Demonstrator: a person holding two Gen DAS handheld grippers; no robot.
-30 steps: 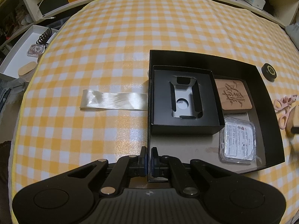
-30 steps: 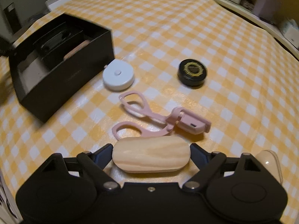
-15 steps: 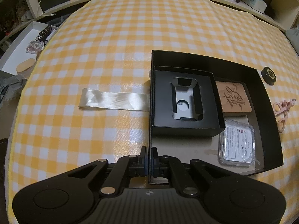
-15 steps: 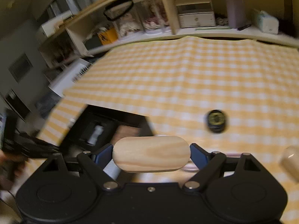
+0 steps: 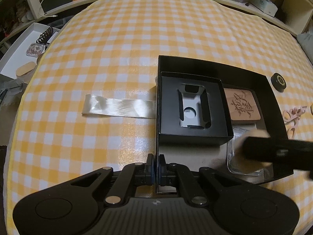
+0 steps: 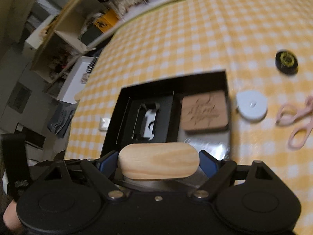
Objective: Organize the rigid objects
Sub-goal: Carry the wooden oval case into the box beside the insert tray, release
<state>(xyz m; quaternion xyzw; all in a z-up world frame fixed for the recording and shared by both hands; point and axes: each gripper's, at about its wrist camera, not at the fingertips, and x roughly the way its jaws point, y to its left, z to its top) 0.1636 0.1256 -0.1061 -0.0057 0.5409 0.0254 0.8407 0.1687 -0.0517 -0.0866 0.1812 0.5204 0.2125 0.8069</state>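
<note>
We see a pale smooth wooden oval block (image 6: 158,160), a matt black cardboard box (image 5: 271,98), a glossy white satin ribbon (image 5: 119,107) and a slightly shiny yellow checked tablecloth (image 5: 137,39).

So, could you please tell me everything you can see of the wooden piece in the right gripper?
The wooden piece is a pale, smooth oblong with rounded ends and visible light grain, apparently unfinished wood. It lies crosswise between the right gripper's blue pads, which press on its two ends. It is held in the air over the near end of the big black box, above a clear plastic case. Its underside is hidden.
</note>
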